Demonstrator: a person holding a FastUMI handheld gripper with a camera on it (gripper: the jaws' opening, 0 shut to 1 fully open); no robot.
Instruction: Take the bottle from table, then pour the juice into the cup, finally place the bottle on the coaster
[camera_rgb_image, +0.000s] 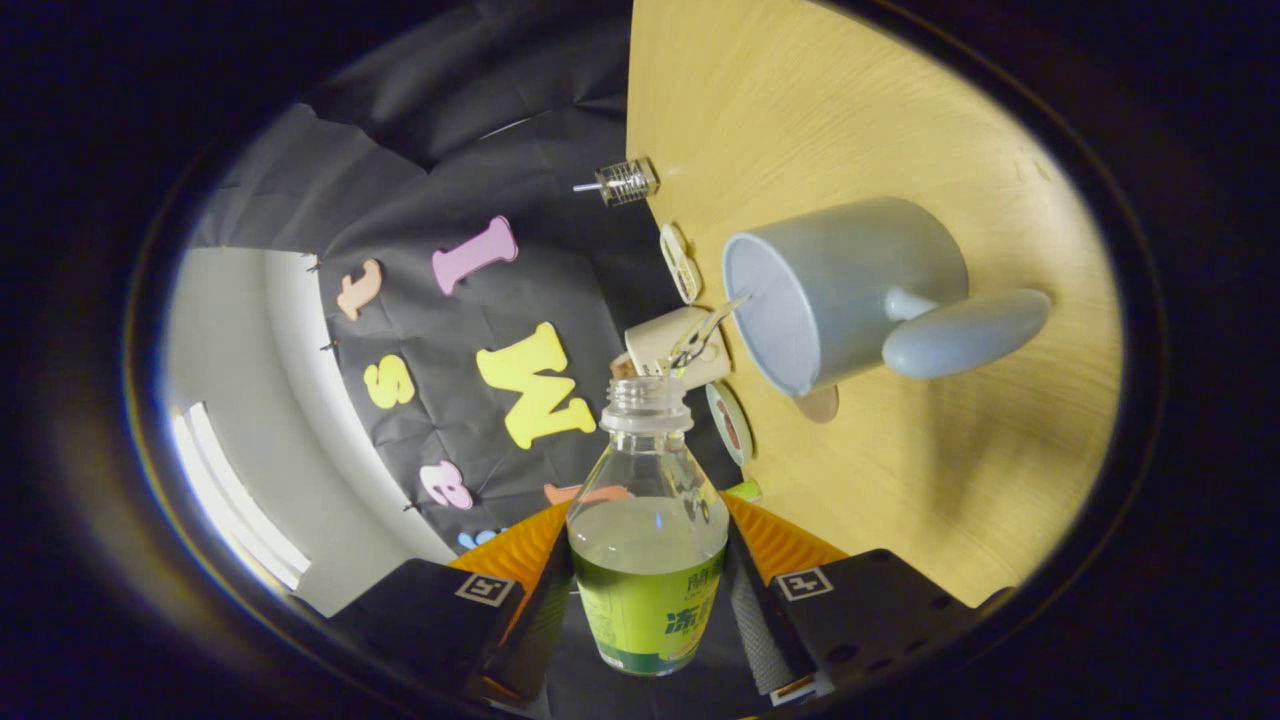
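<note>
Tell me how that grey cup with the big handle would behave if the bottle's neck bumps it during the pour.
The grey cup looks wide and squat, so it probably slides on the smooth wooden table rather than tipping. Its bulky handle may make it swivel. It looks empty, so likely light. The hand-held gripper is shut on the uncapped bottle.

We see a pale wooden table (900, 520) taking up one side of the scene. Along its edge sit several small things — a clear glass jar (628, 182) with a thin rod sticking out of it, a small oval cream-coloured object (679, 262), a cream-coloured container (668, 342) holding some thin metal pieces, and a roll of tape (729, 423) — all close together in a line.
</note>
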